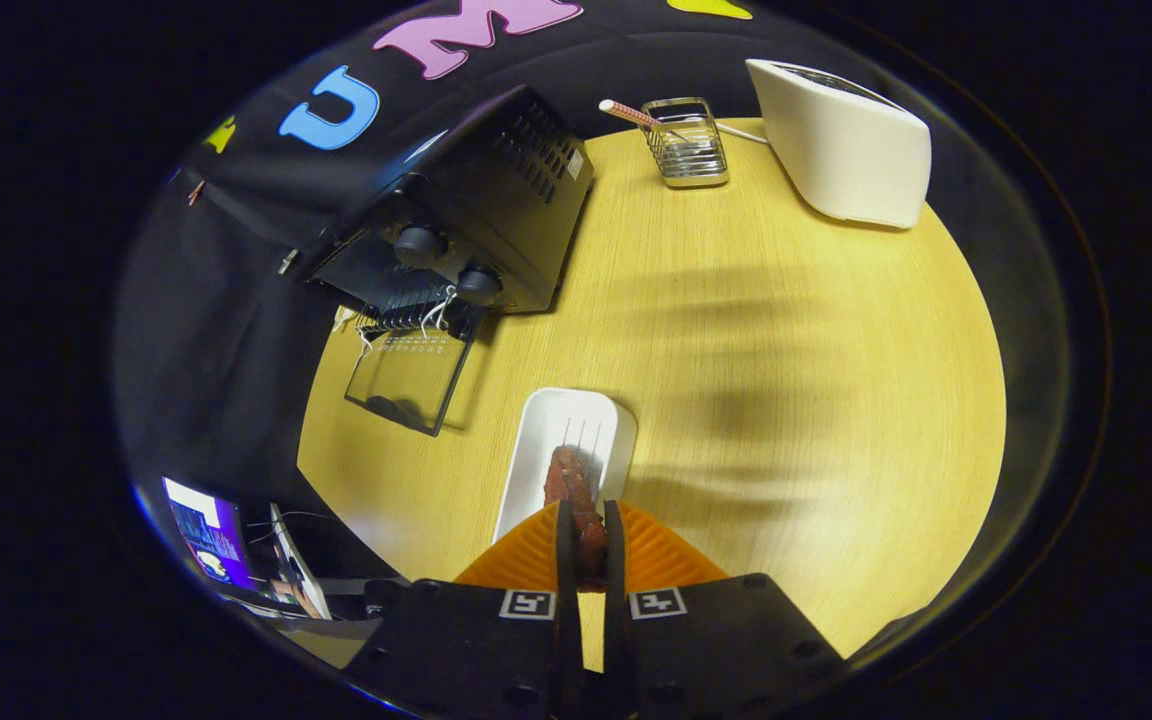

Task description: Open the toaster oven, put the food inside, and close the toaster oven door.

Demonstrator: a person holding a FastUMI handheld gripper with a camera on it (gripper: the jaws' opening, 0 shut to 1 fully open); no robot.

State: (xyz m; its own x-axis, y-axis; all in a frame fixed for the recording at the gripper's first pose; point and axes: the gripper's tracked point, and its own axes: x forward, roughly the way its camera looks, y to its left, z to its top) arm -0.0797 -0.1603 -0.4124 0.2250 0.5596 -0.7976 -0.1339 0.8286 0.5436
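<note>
My tongs (pixel 591 545) pinch the reddish piece of food (pixel 576 495) between both fingers, its long axis running straight ahead over the white tray (pixel 546 440) on the wooden table (pixel 786 400). Beyond the tray, ahead and to the left, the black toaster oven (pixel 476 220) stands with its glass door (pixel 406 380) dropped open toward me; I judge the carry must swing leftward.

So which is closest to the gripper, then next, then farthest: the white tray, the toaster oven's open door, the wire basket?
The gripper is shut on the food.
1. White tray, just beyond its fingers.
2. Open oven door, farther, off to the left.
3. Wire basket, at the table's far edge.
</note>
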